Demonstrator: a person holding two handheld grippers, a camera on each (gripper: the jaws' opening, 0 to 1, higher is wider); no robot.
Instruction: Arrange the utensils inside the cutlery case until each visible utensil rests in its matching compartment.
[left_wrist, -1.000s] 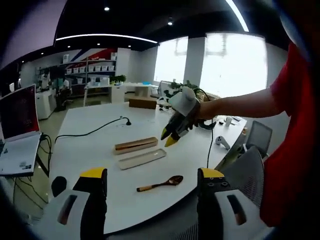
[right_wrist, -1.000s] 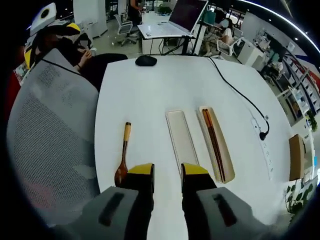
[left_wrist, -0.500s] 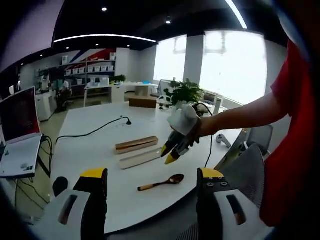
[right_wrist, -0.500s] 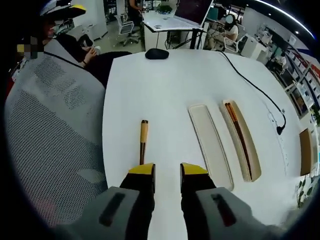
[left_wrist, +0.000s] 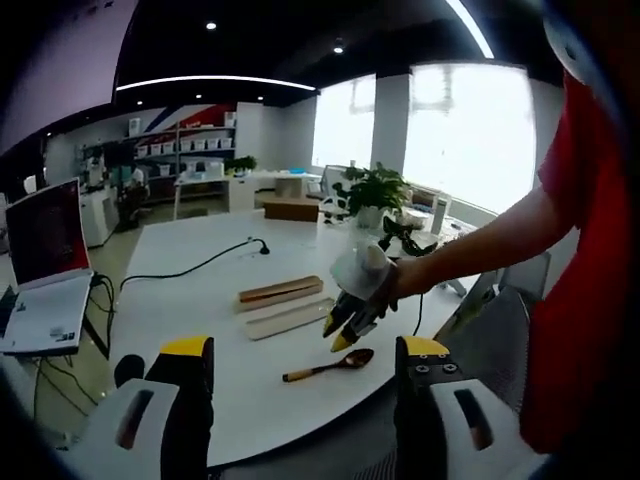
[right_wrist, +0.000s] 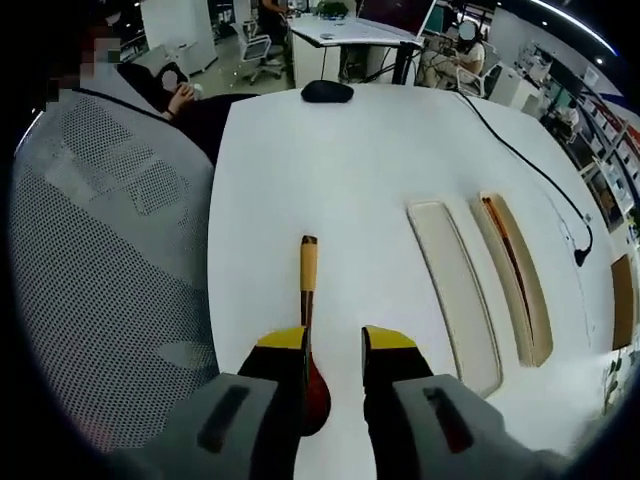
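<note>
On the white table (right_wrist: 300, 160) we list one wooden spoon (right_wrist: 308, 300), light, stiff, smooth, best taken mid-handle, lying beside the cutlery case (right_wrist: 455, 295), with the right tool (right_wrist: 334, 345) unclenched above its bowl.

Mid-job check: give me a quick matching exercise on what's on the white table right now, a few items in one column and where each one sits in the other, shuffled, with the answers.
Items:
1. brown wooden spoon
2. dark wooden chopsticks
3. flat beige case lid
4. black computer mouse

Places:
A. at the table's far edge, in the right gripper view
B. empty, on the table between the spoon and the case tray
C. bowl between the open jaws of the right gripper
D. inside the long beige case tray

Pairs: 1-C, 2-D, 3-B, 4-A
</note>
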